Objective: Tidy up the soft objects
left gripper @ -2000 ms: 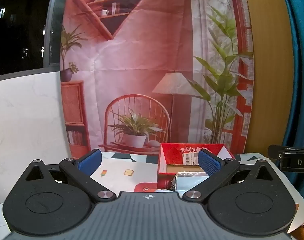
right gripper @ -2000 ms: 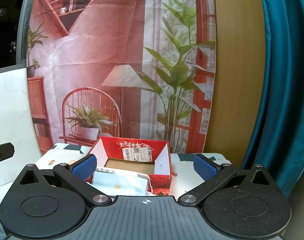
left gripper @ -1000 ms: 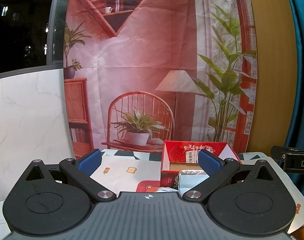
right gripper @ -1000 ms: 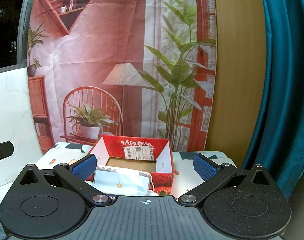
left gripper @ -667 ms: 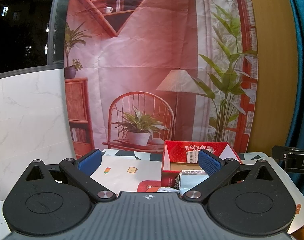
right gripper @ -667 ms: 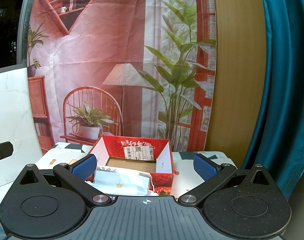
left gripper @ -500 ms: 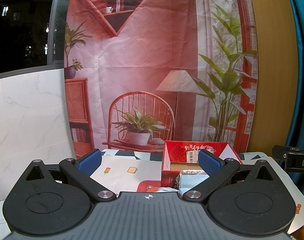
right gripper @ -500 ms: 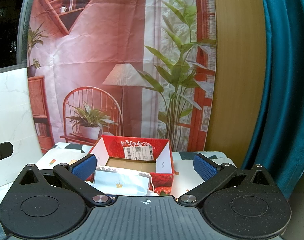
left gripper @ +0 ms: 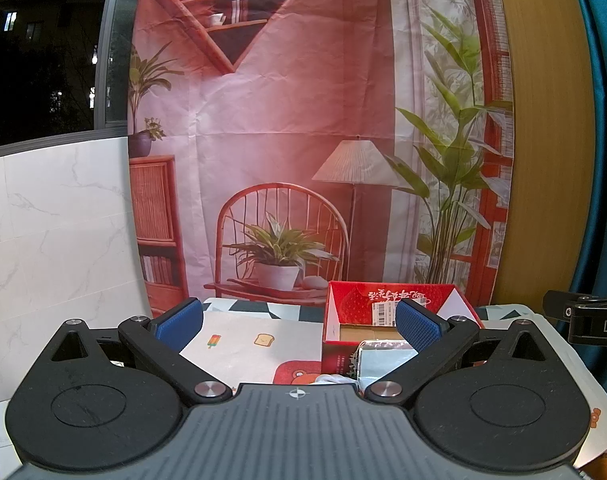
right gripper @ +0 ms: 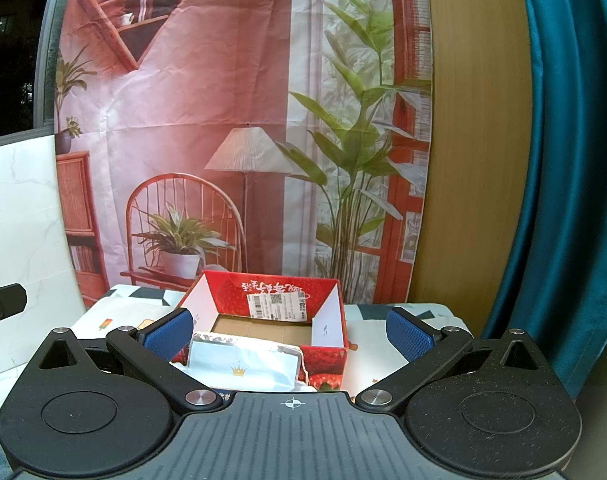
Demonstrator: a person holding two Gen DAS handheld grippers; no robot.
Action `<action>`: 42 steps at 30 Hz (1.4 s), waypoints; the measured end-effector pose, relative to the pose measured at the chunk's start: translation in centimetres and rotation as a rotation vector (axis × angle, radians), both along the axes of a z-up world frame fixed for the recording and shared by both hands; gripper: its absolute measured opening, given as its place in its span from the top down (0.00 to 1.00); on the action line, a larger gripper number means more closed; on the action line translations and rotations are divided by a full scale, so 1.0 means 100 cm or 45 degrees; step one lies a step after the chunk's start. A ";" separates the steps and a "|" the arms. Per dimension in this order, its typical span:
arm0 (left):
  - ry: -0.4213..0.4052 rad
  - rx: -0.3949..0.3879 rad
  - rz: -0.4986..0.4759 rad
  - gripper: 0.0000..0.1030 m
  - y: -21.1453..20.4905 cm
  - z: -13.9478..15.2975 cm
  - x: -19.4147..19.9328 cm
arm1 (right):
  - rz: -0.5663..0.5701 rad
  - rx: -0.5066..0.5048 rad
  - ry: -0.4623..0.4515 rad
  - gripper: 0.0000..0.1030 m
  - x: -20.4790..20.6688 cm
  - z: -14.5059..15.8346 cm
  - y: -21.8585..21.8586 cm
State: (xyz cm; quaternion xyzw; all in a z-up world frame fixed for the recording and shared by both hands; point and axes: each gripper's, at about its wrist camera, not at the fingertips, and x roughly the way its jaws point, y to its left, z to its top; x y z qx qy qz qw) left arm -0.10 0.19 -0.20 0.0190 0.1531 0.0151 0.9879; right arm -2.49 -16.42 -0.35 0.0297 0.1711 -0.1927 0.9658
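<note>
A pale blue soft packet (right gripper: 243, 364) is seen low in the right wrist view, left of centre, long axis across the frame, just before the open red box (right gripper: 327, 320). The right gripper (right gripper: 289, 330), spread wide and empty, is judged nearer; the left gripper (left gripper: 299, 322) is likewise wide. A printed cloth (left gripper: 239, 340) covers the table before a backdrop (left gripper: 263, 120).

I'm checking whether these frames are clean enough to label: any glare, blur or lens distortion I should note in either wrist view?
Left wrist view: sharp, evenly lit by warm indoor light, dark window at upper left, fisheye bends the wooden panel. Right wrist view: equally sharp, the teal curtain bows strongly, and the silvery edge of the pale blue packet gives only a faint sheen, no blown glare.
</note>
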 end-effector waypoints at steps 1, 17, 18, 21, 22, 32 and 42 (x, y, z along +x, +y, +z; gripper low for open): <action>0.001 0.000 0.000 0.00 0.000 -0.001 0.000 | 0.000 0.000 0.000 0.00 0.000 0.000 0.000; 0.001 -0.001 0.001 0.00 0.000 -0.001 0.000 | 0.001 0.002 0.001 0.00 0.000 0.000 0.000; 0.001 -0.001 0.000 0.00 0.000 -0.001 0.000 | 0.000 0.001 0.001 0.00 0.000 0.000 0.000; 0.002 -0.001 0.001 0.00 0.000 -0.001 0.000 | 0.001 0.002 0.001 0.00 0.000 0.000 0.000; 0.002 -0.001 0.001 0.00 0.000 -0.001 0.000 | 0.000 0.002 0.002 0.00 0.000 0.000 0.000; 0.006 -0.004 0.003 0.00 0.001 -0.003 -0.001 | 0.000 0.002 0.003 0.00 0.000 0.001 0.000; 0.034 0.005 0.008 0.00 -0.002 -0.006 0.004 | 0.003 0.011 -0.003 0.00 0.002 -0.004 0.004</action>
